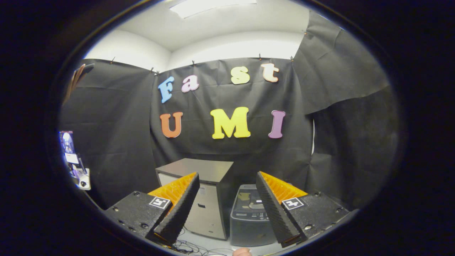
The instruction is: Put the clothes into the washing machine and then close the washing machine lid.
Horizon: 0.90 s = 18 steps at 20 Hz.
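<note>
Black-cloth booth; tool [227,199] wide open, empty, washing machine [249,217] beyond.

Claw [227,206]: 2 ridged wedge fingers, square marker tags

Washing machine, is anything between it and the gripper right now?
Nothing visible. The open gripper holds nothing, and the washing machine sits beyond its fingers beside a grey cabinet, its lid looking closed.
</note>
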{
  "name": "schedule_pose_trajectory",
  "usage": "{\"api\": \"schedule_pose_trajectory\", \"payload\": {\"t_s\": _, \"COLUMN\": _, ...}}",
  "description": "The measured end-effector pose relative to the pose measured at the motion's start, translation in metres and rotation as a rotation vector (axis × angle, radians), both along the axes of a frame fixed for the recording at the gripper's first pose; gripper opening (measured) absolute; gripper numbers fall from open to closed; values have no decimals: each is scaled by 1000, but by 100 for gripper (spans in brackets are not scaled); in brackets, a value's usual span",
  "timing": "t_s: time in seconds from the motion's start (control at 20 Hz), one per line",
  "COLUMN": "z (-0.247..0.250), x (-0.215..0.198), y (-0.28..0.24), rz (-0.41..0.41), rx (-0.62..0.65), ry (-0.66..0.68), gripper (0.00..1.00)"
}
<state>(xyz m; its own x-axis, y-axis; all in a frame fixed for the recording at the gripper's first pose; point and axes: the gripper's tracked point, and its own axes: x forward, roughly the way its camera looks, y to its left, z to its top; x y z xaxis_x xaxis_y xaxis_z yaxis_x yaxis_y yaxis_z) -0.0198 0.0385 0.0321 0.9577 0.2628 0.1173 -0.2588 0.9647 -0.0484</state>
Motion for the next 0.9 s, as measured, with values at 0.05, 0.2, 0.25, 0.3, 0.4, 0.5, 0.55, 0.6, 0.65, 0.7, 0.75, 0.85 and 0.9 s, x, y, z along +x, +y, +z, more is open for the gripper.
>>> {"api": "schedule_pose_trajectory", "payload": {"t_s": 0.05, "z": 2, "x": 0, "y": -2, "rz": -6, "rx": -6, "ry": -6, "gripper": 99}}
{"api": "schedule_pose_trajectory", "payload": {"t_s": 0.2, "z": 4, "x": -4, "y": 0, "rz": -17, "rx": -10, "ry": -13, "gripper": 99}}
{"api": "schedule_pose_trajectory", "payload": {"t_s": 0.25, "z": 4, "x": -5, "y": 0, "rz": -21, "rx": -9, "ry": -14, "gripper": 99}}
{"api": "schedule_pose_trajectory", "payload": {"t_s": 0.3, "z": 4, "x": -6, "y": 0, "rz": -22, "rx": -6, "ry": -10, "gripper": 99}}
{"api": "schedule_pose_trajectory", "payload": {"t_s": 0.4, "z": 6, "x": -9, "y": 3, "rz": -19, "rx": -3, "ry": -12, "gripper": 99}}
{"api": "schedule_pose_trajectory", "payload": {"t_s": 0.5, "z": 8, "x": -9, "y": 4, "rz": -21, "rx": -20, "ry": -25, "gripper": 99}}
{"api": "schedule_pose_trajectory", "payload": {"t_s": 0.55, "z": 10, "x": -10, "y": 4, "rz": -25, "rx": -28, "ry": -32, "gripper": 99}}
{"api": "schedule_pose_trajectory", "payload": {"t_s": 0.6, "z": 13, "x": -8, "y": 4, "rz": -28, "rx": -32, "ry": -36, "gripper": 99}}
{"api": "schedule_pose_trajectory", "payload": {"t_s": 0.65, "z": 15, "x": -9, "y": 6, "rz": -26, "rx": -31, "ry": -41, "gripper": 99}}
{"api": "schedule_pose_trajectory", "payload": {"t_s": 0.7, "z": 16, "x": -9, "y": 8, "rz": -23, "rx": -30, "ry": -45, "gripper": 99}}
{"api": "schedule_pose_trajectory", "payload": {"t_s": 0.75, "z": 16, "x": -9, "y": 9, "rz": -24, "rx": -34, "ry": -43, "gripper": 99}}
{"api": "schedule_pose_trajectory", "payload": {"t_s": 0.85, "z": 13, "x": -7, "y": 9, "rz": -27, "rx": -35, "ry": -34, "gripper": 99}}
{"api": "schedule_pose_trajectory", "payload": {"t_s": 0.9, "z": 12, "x": -6, "y": 10, "rz": -29, "rx": -33, "ry": -28, "gripper": 99}}
